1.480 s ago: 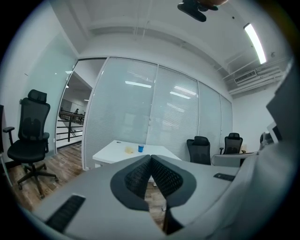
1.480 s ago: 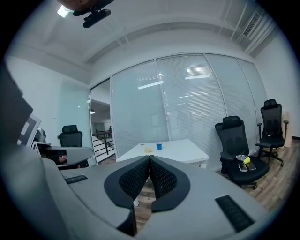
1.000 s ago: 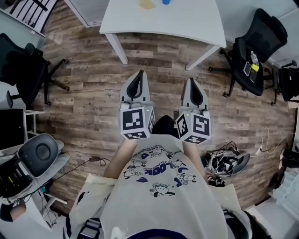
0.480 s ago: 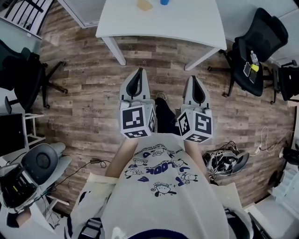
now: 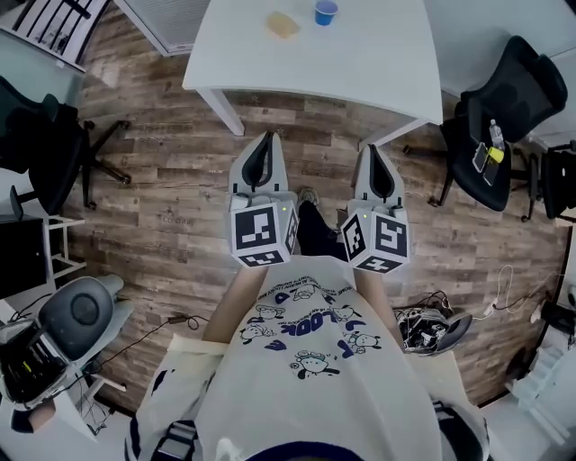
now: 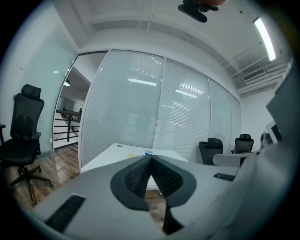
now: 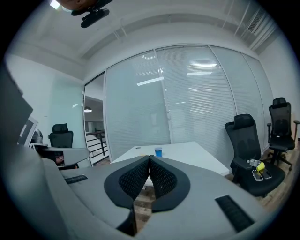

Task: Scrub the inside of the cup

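Note:
A small blue cup (image 5: 326, 12) stands on the white table (image 5: 360, 54) at the top of the head view, with a yellow sponge (image 5: 283, 24) lying to its left. The cup (image 7: 158, 151) also shows in the right gripper view, and its rim (image 6: 148, 152) peeks over the jaws in the left gripper view. My left gripper (image 5: 263, 144) and right gripper (image 5: 373, 155) are held side by side over the wooden floor, well short of the table. Both are shut with nothing between the jaws.
Black office chairs stand at the right (image 5: 504, 108) and left (image 5: 40, 135) of the room. A glass partition wall (image 6: 140, 112) rises behind the table. Cables and a helmet-like object (image 5: 432, 329) lie on the floor at lower right. Equipment (image 5: 54, 333) sits at lower left.
Both grippers and the person have moved forward toward the table; the cup and sponge have come further into the head view.

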{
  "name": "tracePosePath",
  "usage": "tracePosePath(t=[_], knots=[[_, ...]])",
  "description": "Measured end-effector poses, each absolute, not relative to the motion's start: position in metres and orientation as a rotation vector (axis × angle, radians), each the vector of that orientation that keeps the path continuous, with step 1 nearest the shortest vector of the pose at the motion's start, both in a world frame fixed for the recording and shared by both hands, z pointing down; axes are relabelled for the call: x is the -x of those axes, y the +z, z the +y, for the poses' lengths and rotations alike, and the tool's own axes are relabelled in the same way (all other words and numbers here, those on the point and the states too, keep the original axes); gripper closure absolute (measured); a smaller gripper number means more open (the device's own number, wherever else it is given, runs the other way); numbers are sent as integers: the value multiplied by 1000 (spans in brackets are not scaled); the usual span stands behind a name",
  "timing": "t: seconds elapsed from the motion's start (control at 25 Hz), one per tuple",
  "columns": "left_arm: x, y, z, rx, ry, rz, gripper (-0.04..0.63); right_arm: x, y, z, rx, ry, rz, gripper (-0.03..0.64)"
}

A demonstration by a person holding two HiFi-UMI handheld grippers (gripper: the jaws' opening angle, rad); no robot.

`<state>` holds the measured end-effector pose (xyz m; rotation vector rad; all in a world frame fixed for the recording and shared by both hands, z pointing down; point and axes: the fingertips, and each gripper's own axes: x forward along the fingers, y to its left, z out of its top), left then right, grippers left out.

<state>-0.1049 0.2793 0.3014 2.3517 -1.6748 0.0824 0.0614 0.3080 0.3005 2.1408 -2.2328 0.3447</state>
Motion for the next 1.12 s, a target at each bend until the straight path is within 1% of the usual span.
tracePosePath(t=[0.68, 1.12], knots=[[55, 304, 180, -2282, 110, -1745, 565, -108, 306, 195, -2044, 402, -2314, 604], [43, 314, 141, -2230, 128, -1776, 565, -125, 317, 151, -2012, 446, -2329, 604]])
